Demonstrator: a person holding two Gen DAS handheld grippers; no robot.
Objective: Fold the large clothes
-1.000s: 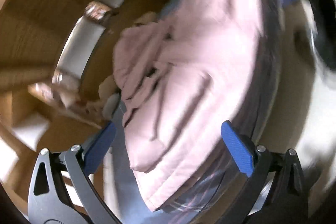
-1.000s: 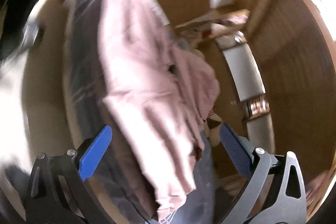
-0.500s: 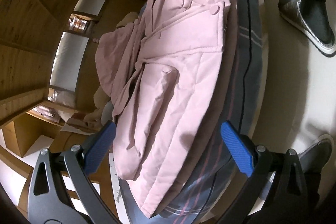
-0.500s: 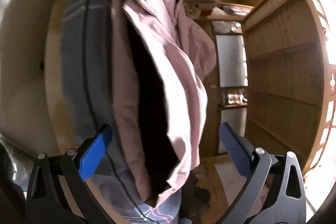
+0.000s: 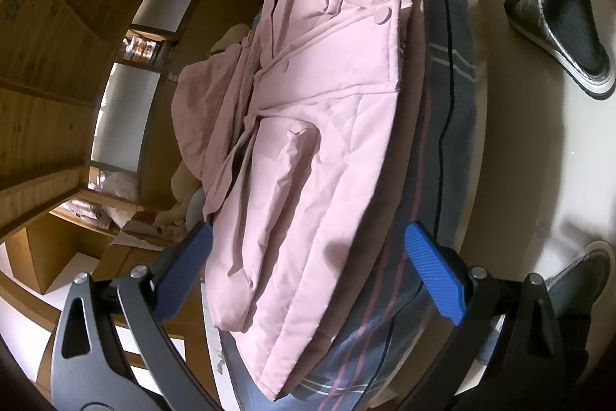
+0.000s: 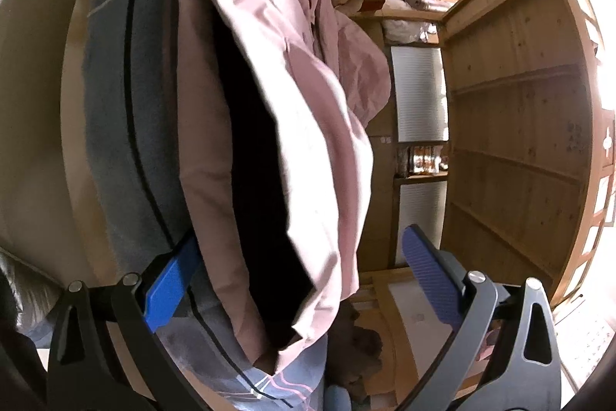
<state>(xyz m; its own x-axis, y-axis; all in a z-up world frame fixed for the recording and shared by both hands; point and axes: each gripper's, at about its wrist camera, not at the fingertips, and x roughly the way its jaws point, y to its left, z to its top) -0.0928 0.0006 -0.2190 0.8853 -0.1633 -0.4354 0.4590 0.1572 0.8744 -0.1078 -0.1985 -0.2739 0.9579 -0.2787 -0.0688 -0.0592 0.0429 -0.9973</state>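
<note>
Wood-panelled shelving (image 6: 519,141) backs a quilted pink coat (image 5: 315,149) on striped bedding (image 5: 442,103); both jaws gape, empty.

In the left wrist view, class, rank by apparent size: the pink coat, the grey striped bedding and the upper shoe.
1. pink coat, largest by far.
2. grey striped bedding, only a long strip showing beside the coat.
3. upper shoe, smallest; it lies farther away, so true size is unsure.

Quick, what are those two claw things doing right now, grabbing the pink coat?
Left gripper: jaws open, holding nothing, pink coat ahead.
Right gripper: jaws open, holding nothing.
</note>
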